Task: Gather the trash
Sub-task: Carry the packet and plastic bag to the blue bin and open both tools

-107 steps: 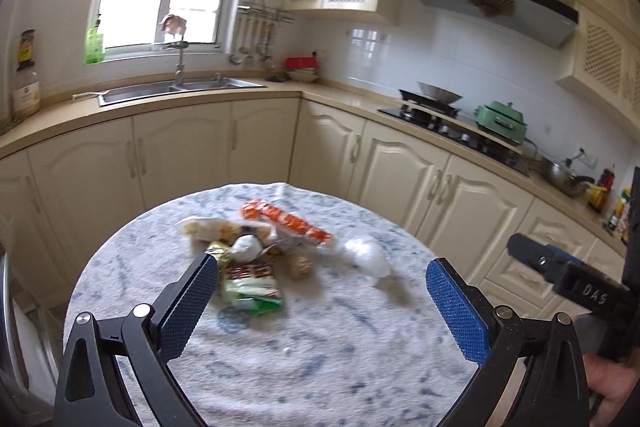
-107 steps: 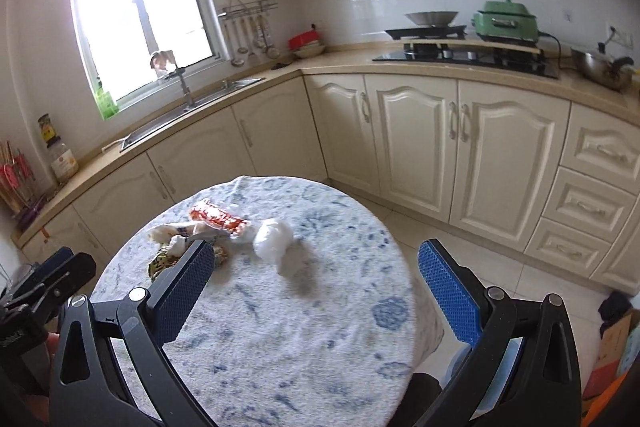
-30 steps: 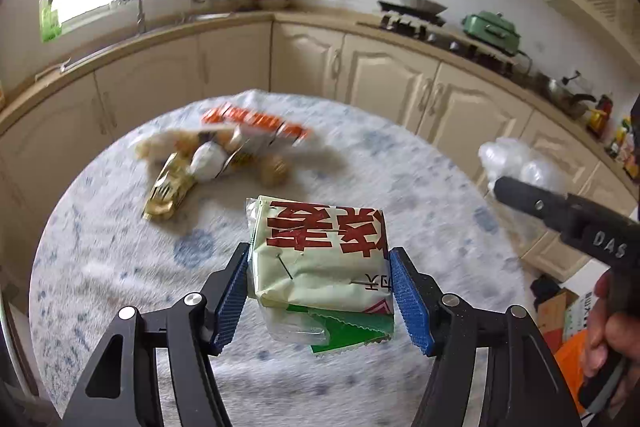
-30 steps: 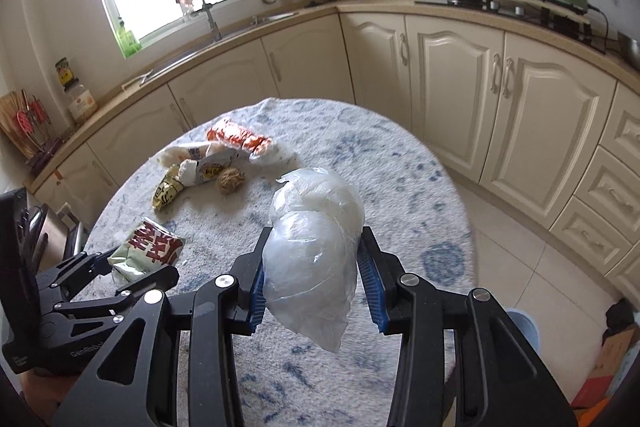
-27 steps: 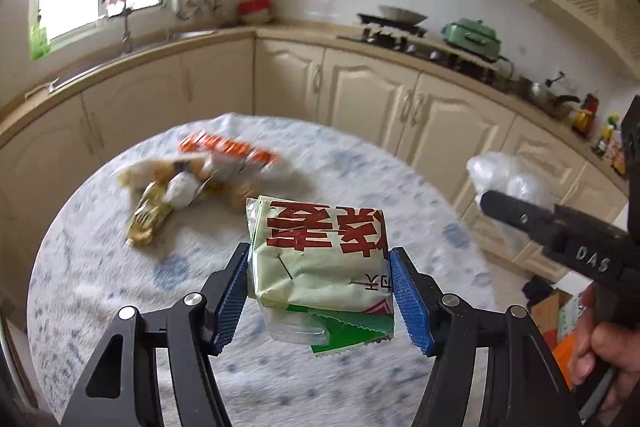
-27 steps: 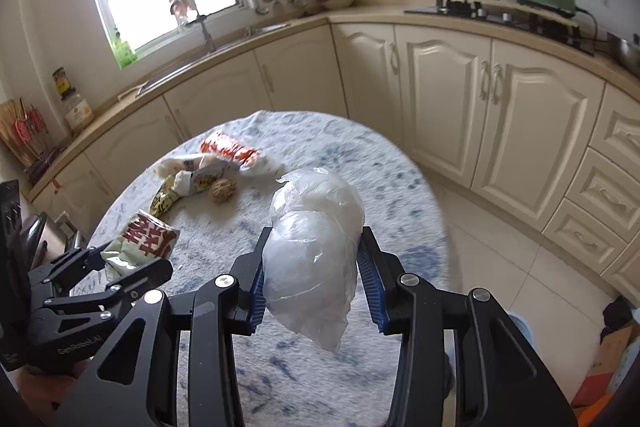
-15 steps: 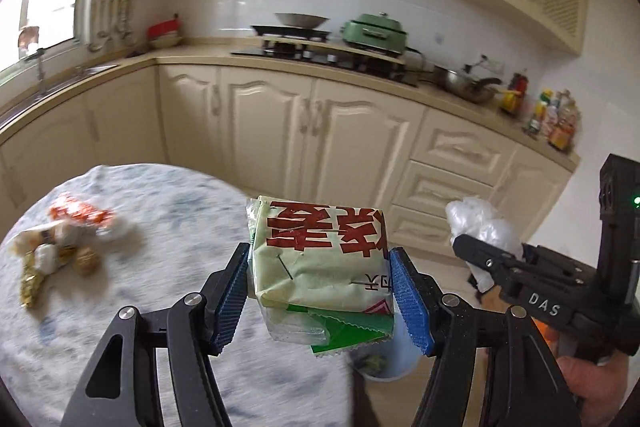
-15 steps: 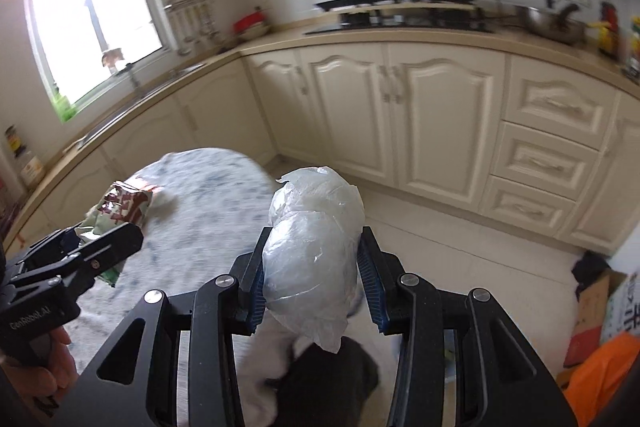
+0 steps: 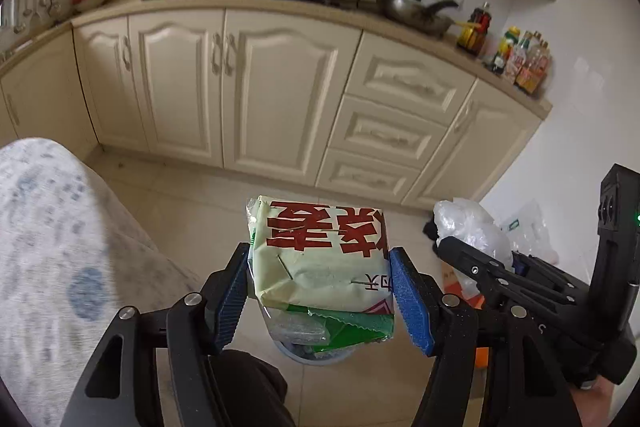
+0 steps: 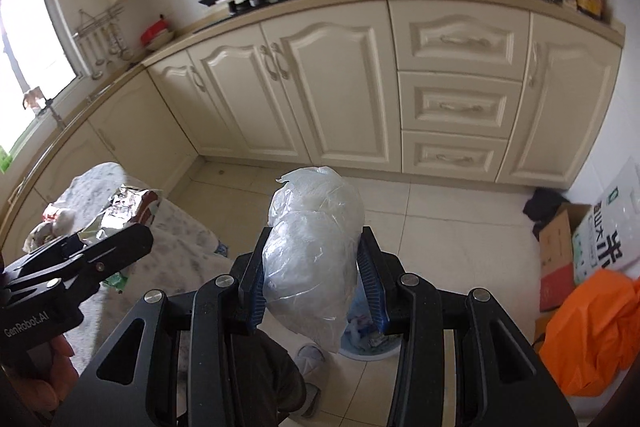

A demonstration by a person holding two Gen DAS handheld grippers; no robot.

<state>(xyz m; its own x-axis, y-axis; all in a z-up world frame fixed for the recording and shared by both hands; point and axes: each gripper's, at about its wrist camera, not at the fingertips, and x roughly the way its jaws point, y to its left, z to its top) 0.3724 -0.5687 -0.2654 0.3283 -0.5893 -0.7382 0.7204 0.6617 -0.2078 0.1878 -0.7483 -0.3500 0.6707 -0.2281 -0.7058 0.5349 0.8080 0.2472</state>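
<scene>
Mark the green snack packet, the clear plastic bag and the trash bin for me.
green snack packet (image 9: 320, 259), left wrist view, on its pale printed front face.
clear plastic bag (image 10: 312, 247), right wrist view, on its bulging middle.
trash bin (image 10: 370, 347), right wrist view, on its rim below the bag.

Both grippers have swung away from the table (image 9: 60, 227), which has slid to the frame's left. A bin (image 10: 370, 341) now appears below them.

The black left gripper (image 9: 320, 291) with blue pads angles downward, jaws clamped; at its three o'clock, the matching right gripper (image 10: 316, 267) likewise.
</scene>
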